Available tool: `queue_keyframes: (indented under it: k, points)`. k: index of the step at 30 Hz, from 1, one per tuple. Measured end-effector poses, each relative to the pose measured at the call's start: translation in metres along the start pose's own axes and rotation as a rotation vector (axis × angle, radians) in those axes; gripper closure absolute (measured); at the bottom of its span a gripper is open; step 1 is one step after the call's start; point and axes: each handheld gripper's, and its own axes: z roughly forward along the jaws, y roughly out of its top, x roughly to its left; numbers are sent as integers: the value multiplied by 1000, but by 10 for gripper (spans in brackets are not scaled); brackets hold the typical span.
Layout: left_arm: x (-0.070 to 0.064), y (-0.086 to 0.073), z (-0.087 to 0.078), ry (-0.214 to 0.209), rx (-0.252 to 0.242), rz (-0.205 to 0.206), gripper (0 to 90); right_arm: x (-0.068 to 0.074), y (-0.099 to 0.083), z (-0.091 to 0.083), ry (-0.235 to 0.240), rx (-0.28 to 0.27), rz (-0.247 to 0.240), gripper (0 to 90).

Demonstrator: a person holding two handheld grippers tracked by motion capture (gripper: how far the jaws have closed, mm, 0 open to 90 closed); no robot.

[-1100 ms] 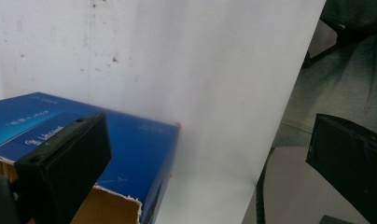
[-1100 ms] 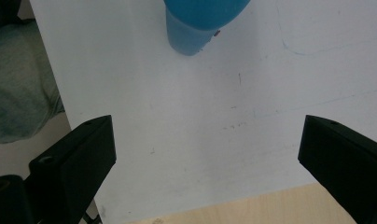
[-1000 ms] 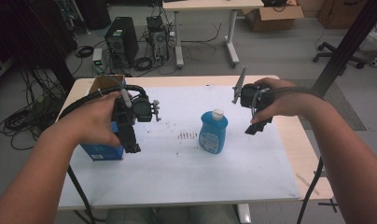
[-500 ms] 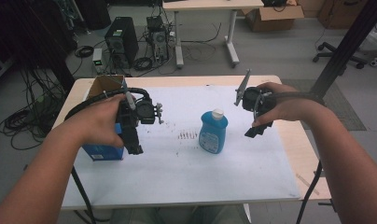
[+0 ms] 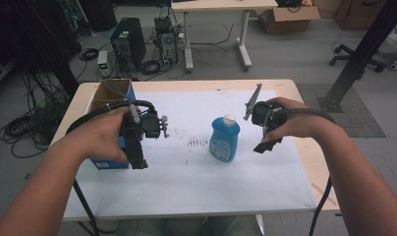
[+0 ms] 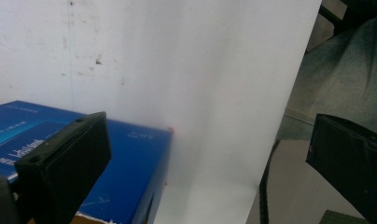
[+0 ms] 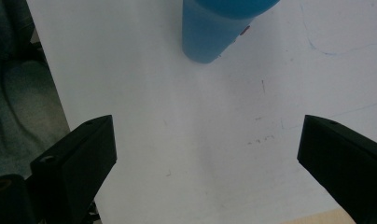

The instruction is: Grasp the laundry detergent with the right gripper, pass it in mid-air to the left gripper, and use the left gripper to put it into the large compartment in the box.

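Only unreadable white lettering on blue box (image 6: pixel 130 163).

Blue bottle (image 5: pixel 224 141), white cap, upright, mid-table on white sheet. Blue box (image 5: pixel 109 129), open top, left side.

In the right gripper view, the right gripper (image 7: pixel 207 163) hung above the white sheet (image 7: pixel 177 130) on the desk, its two black fingers (image 7: pixel 77 158) spread wide apart with nothing between them. The base of a blue bottle (image 7: pixel 214 30) stood on the sheet ahead, apart from both fingers. Faint pen marks dotted the sheet.
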Motion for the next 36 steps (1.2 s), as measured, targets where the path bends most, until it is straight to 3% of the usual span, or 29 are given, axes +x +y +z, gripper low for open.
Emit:
queue_keyframes:
  k: [9,20,36]
  points:
    - [-3,1,4,-3,4,8,2,5,-6,14,9,-39,30,49]
    - [-10,3,4,-2,19,38,2,7,-18,31,-12,-141,92,48]
    - [-12,2,7,-2,17,35,2,12,-17,56,-13,-210,126,47]
